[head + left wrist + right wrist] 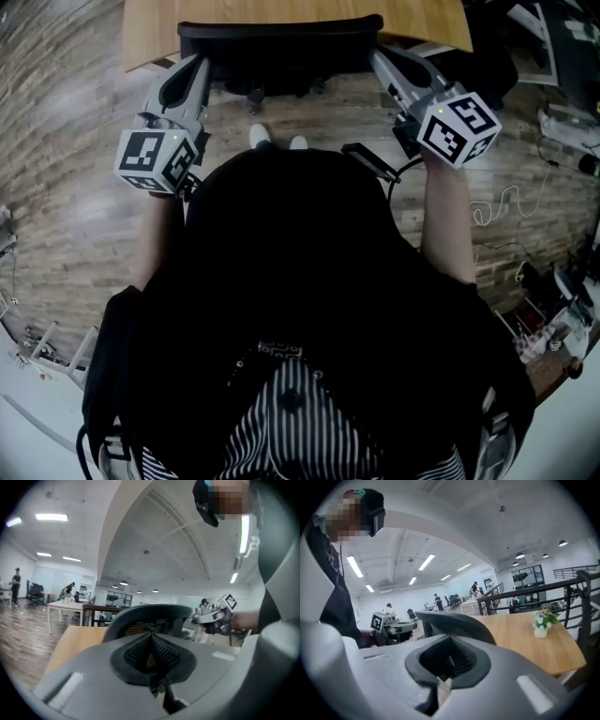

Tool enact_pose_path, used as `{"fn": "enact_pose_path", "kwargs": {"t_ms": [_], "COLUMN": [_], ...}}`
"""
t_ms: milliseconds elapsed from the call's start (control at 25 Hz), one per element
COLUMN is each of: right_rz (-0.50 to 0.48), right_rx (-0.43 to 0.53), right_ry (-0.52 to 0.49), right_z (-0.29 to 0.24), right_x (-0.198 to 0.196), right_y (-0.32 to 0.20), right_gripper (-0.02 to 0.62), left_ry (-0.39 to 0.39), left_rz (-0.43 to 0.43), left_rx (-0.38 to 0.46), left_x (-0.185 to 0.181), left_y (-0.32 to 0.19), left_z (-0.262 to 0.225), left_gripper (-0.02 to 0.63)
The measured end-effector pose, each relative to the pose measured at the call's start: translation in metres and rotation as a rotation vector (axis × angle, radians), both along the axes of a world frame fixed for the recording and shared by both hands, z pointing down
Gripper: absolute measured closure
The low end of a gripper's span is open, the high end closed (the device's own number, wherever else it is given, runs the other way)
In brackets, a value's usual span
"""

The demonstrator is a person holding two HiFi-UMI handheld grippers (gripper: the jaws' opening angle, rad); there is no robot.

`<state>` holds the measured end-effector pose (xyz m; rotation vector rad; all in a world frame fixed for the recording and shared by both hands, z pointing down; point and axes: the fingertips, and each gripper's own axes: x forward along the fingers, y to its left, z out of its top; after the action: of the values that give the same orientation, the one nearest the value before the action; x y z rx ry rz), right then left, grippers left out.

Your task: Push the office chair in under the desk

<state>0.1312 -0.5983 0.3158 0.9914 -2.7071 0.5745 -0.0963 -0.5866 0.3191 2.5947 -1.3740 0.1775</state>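
The black office chair [281, 42] stands with its seat under the wooden desk [150, 28], only its backrest top and a castor showing. My left gripper [192, 67] is shut and empty at the backrest's left corner; my right gripper [380, 56] is shut and empty at its right corner. Whether either touches the chair I cannot tell. In the left gripper view the closed pads [151, 641] point at the curved backrest [150, 613], with the right gripper [215, 616] beyond. In the right gripper view the shut jaws face the backrest [454, 623] and desk top [525, 641].
A small vase of flowers [541, 623] stands on the desk, with a dark railing [581, 592] behind it. Cables [497, 211] and assorted gear [562, 122] lie on the wooden floor at right. The person's shoes [262, 138] are just behind the chair.
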Motion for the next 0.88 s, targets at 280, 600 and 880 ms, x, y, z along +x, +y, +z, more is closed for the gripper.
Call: {"fn": "enact_pose_path", "kwargs": {"t_ms": [280,600,880], "right_rz": [-0.073,-0.143,-0.168], "right_rx": [0.041,0.029,0.037], "right_ry": [-0.017,-0.019,-0.003], "right_z": [-0.019,-0.019,-0.019], "right_x": [-0.045,-0.064,-0.068], "right_y": [0.02,0.031,0.036], "right_gripper": [0.596,0.597,0.596], "left_ry": [0.01,-0.018,-0.011], "left_rz": [0.183,0.238,0.221], "left_rx": [-0.056,-0.077,-0.069], "left_x": [0.057,0.06,0.058], "left_y": [0.006,0.016,0.022], "left_z": [-0.001,0.0,-0.002], "left_gripper": [0.601,0.601,0.601]}}
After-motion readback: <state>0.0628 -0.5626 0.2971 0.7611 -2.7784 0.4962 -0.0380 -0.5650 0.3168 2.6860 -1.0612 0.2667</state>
